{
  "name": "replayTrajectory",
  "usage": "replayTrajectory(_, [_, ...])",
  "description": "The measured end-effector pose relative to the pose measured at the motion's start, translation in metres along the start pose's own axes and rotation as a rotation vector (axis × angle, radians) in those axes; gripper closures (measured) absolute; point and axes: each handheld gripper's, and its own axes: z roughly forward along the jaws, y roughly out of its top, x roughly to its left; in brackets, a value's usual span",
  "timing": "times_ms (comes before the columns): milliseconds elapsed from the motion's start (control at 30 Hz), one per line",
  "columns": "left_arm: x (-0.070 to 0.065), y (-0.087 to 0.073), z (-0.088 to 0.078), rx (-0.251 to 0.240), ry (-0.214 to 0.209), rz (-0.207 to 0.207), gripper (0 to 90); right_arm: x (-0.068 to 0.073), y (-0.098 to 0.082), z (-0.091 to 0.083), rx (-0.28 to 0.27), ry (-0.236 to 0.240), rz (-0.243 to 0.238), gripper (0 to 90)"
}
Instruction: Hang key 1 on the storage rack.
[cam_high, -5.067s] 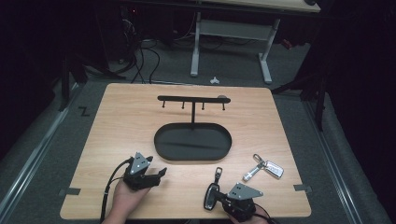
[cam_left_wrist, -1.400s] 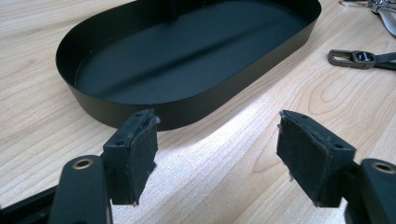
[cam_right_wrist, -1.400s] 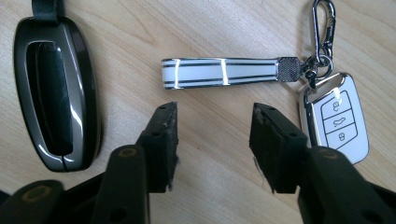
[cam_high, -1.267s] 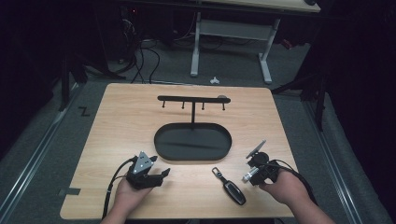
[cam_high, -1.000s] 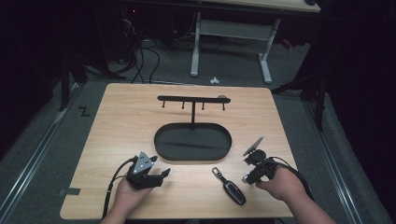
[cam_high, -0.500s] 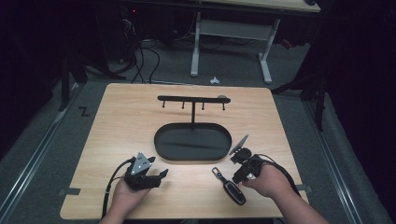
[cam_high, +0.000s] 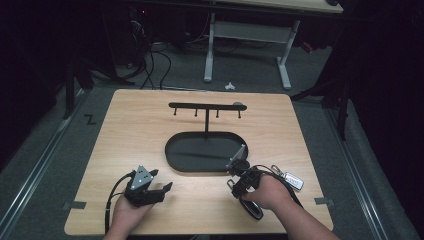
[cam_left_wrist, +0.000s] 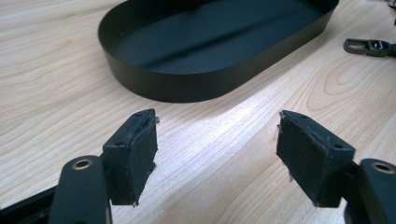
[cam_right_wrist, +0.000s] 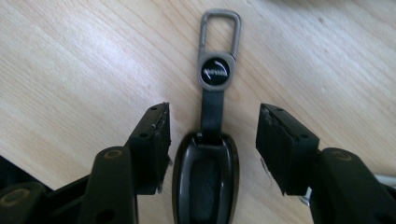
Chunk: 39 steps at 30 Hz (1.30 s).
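Right gripper view: my right gripper (cam_right_wrist: 212, 140) looks straight down on a black car key fob (cam_right_wrist: 206, 184), a smooth, glossy rounded oval lying flat on the pale wood-grain table (cam_right_wrist: 84, 60). From its top a short dark strap runs toward twelve o'clock to a round badge and a dull grey metal carabiner clip (cam_right_wrist: 220, 32). My two fingers (cam_right_wrist: 152, 144) are blocky black arms faced with rough, matt rubber pads, frayed at the edges. They stand well apart, one at nine o'clock and one at three o'clock of the fob, and they have just been drawing in a little. The fob sits between them with a gap on each side; neither pad presses on it.

In the high view, my right gripper (cam_high: 239, 176) is near the table's front edge, at about five o'clock from the black oval tray (cam_high: 172, 152), a thin-walled metal dish with a T-shaped hook rack (cam_high: 207, 106) rising from it. A silver key bunch (cam_high: 289, 177) lies at three o'clock of my hand.

In the left gripper view, my left gripper (cam_left_wrist: 217, 149) has its fingers wide apart with nothing between them but bare wood. The tray wall (cam_left_wrist: 201, 86) curves at twelve o'clock, and the same clip (cam_left_wrist: 369, 46) shows at two o'clock.
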Motion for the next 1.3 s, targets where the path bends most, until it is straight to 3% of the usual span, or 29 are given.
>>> replayTrajectory(100, [0.001,-0.002,-0.002,0.004,0.005,0.0,29.4,0.004,0.002,0.003,0.027,0.0,0.039,49.3])
replayTrajectory(400, [0.002,-0.002,-0.004,0.004,0.007,0.0,29.4,0.001,0.005,0.015,0.053,-0.014,0.028,62.2])
replayTrajectory(633, [0.0,-0.002,-0.003,0.002,0.006,0.004,29.4,0.005,0.007,0.017,0.077,-0.022,-0.002,78.4])
replayTrajectory(900, [0.0,-0.001,-0.003,0.002,0.005,0.007,29.4,0.009,0.008,0.017,0.09,-0.036,-0.055,80.2])
replayTrajectory(1033, [0.001,-0.002,-0.003,0.001,0.005,0.002,29.5,0.01,0.006,0.017,0.062,-0.052,-0.116,80.6])
replayTrajectory(1133, [0.001,-0.002,-0.002,0.005,0.004,0.001,29.5,0.01,0.004,0.012,0.055,-0.034,-0.074,80.5])
replayTrajectory(1300, [-0.001,-0.001,0.0,0.011,0.001,0.011,29.5,0.003,0.0,-0.004,0.012,-0.029,-0.055,80.5])
